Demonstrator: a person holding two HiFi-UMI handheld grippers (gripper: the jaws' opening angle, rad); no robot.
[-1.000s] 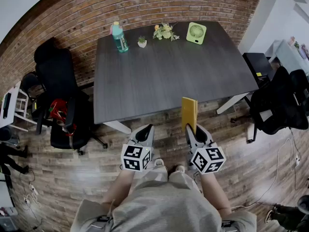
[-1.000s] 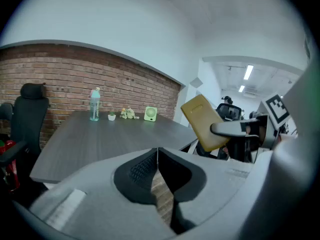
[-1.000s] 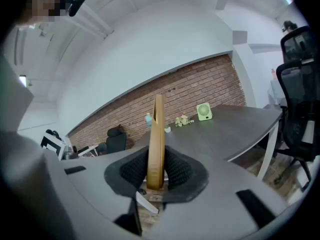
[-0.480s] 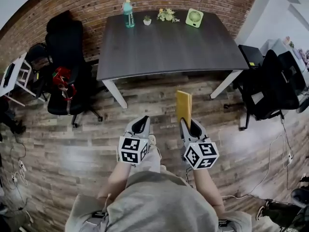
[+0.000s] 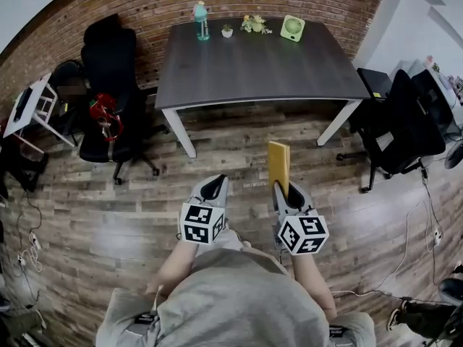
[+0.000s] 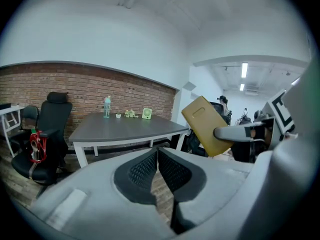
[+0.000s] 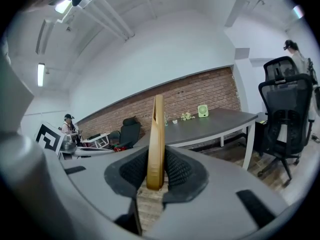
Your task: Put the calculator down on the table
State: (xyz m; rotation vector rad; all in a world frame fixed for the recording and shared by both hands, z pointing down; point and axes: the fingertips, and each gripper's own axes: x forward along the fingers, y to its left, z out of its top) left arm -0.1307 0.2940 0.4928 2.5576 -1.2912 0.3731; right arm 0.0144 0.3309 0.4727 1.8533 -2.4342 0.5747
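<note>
Calculator (image 7: 157, 144), a slim yellow slab, stands upright, pinched at its lower end between the pads of the right gripper (image 7: 156, 176). In the head view it rises just above centre frame from the right gripper (image 5: 284, 189) over the wood floor (image 5: 217, 150), apart from the table (image 5: 260, 63). The left gripper (image 6: 158, 166) has its jaws pressed together with nothing between them; it sits just left of its partner in the head view (image 5: 211, 188), and its own camera catches the calculator (image 6: 205, 124) at right. The dark table fills the upper centre, with a teal bottle (image 5: 200, 11), a small potted plant (image 5: 227, 31), flowers (image 5: 255, 24) and a green fan (image 5: 292, 27) along its far edge by the brick wall (image 5: 145, 6). Black office chairs stand at upper left (image 5: 112, 71) and at right (image 5: 405, 121).
</note>
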